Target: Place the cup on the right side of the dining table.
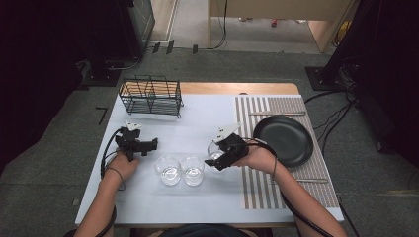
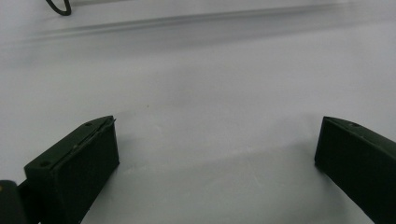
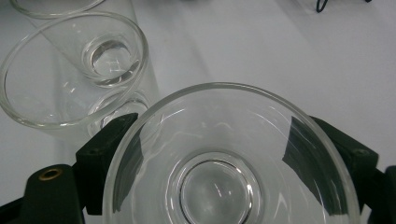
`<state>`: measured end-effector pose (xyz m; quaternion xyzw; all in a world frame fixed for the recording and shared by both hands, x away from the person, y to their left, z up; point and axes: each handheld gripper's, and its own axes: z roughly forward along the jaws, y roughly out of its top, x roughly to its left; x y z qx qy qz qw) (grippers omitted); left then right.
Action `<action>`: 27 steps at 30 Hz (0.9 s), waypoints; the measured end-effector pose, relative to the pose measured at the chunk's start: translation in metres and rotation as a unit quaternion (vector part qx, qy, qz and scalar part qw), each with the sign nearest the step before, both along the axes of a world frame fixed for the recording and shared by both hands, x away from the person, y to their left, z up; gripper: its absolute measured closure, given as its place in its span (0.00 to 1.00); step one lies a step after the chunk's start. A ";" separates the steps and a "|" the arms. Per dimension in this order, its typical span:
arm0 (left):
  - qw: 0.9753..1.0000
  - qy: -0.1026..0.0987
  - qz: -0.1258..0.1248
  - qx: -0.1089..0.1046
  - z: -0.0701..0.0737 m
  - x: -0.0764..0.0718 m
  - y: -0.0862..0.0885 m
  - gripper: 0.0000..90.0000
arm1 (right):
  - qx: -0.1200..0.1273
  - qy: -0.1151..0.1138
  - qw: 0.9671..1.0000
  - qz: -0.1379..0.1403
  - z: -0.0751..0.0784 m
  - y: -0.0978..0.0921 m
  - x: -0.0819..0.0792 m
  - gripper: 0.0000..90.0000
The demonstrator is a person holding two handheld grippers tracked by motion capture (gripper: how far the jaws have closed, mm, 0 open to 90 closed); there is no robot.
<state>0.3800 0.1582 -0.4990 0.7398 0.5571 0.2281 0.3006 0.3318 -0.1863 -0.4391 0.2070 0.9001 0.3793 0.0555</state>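
Three clear drinking glasses stand near the table's front. Two of them, one and the other, sit side by side on the white tabletop. The third glass is between the jaws of my right gripper, just right of that pair. In the right gripper view this glass has a black jaw pressed on each side, and its neighbour stands to the upper left. My left gripper hovers left of the glasses. It stands open over bare tabletop.
A black wire rack stands at the back left of the table. On the right a striped placemat carries a black plate, with a piece of cutlery behind it and another in front.
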 end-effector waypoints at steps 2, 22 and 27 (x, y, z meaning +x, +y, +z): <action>1.000 0.000 0.000 0.000 0.000 0.000 0.000 0.00 | 0.000 0.000 1.000 -0.001 0.000 0.000 0.000 0.20; 1.000 0.000 0.000 0.000 0.000 0.000 0.000 0.00 | -0.002 -0.009 1.000 -0.023 -0.002 0.003 0.008 0.20; 1.000 0.000 0.000 0.000 0.000 0.000 0.000 0.00 | -0.001 -0.010 0.999 -0.037 -0.002 0.003 0.011 0.20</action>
